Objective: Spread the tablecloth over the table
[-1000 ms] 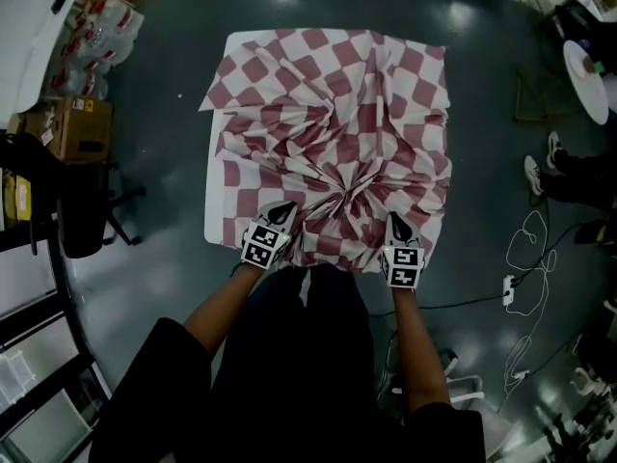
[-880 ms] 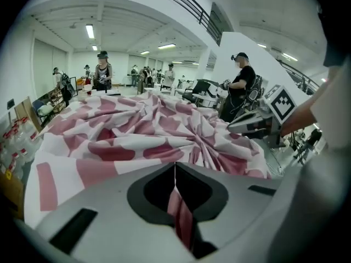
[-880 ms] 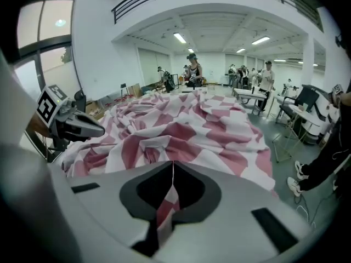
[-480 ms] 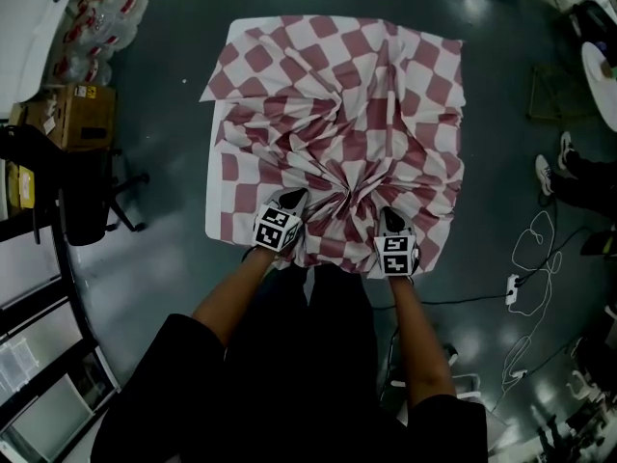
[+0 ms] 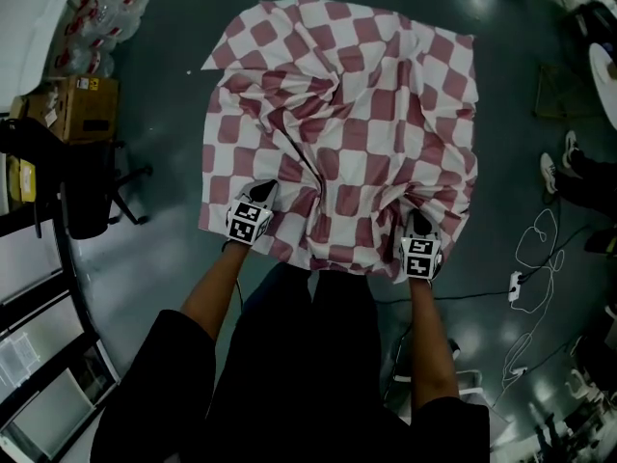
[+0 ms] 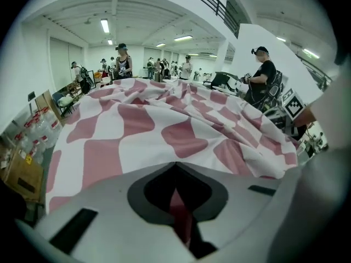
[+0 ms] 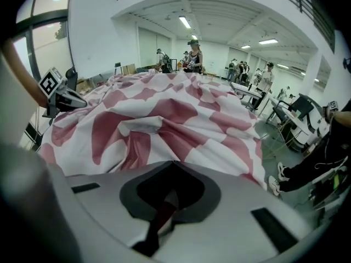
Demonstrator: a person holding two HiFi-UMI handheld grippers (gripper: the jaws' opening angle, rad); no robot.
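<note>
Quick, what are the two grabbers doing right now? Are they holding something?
Left gripper: closed, pinching the tablecloth.
Right gripper: closed, pinching the tablecloth too.

There is one checked tablecloth (image 5: 347, 133). Two tools are in view, the left tool (image 5: 263, 190) and the right tool (image 5: 416, 220). Beside them stand one cardboard box (image 5: 82, 109) and one office chair (image 5: 82, 196).

Rumpled red-and-white checked tablecloth (image 5: 342, 133) draped across table
</note>
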